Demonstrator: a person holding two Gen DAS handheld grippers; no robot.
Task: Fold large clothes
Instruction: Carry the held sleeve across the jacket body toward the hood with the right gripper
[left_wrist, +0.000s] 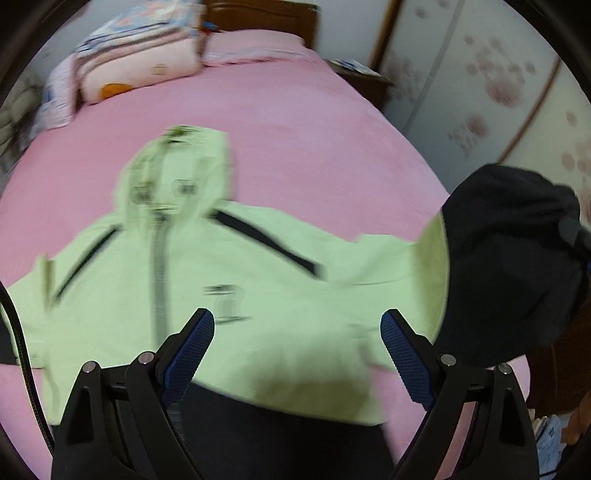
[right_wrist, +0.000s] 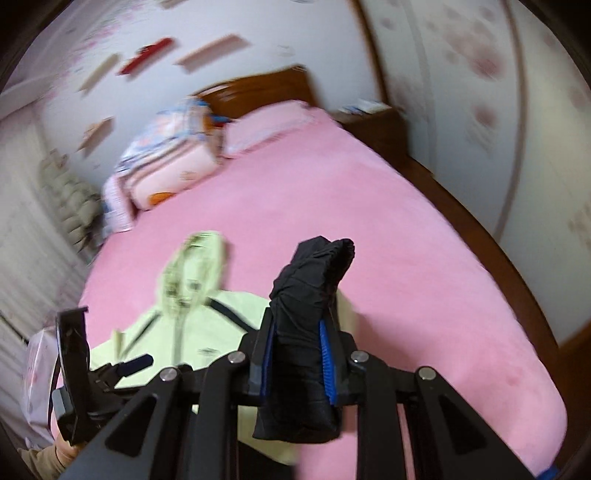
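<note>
A light green hooded jacket (left_wrist: 229, 295) with black trim lies front-up and spread on the pink bed (left_wrist: 295, 147), its hood (right_wrist: 195, 269) toward the pillows. My right gripper (right_wrist: 301, 314) is shut on the jacket's black sleeve end (right_wrist: 306, 295), which stands bunched between the blue pads and is raised off the bed. The left wrist view shows the same black sleeve end (left_wrist: 509, 258) hanging high at the right. My left gripper (left_wrist: 297, 317) hovers open over the jacket's lower front with nothing between its fingers; it shows at the left of the right wrist view (right_wrist: 107, 347).
A folded patterned quilt (right_wrist: 166, 162) and a pink pillow (right_wrist: 266, 125) lie by the wooden headboard (right_wrist: 258, 88). A nightstand (right_wrist: 373, 122) and flowered wardrobe doors (right_wrist: 480, 92) stand to the right. The bed's wooden edge (right_wrist: 480, 236) runs along the right.
</note>
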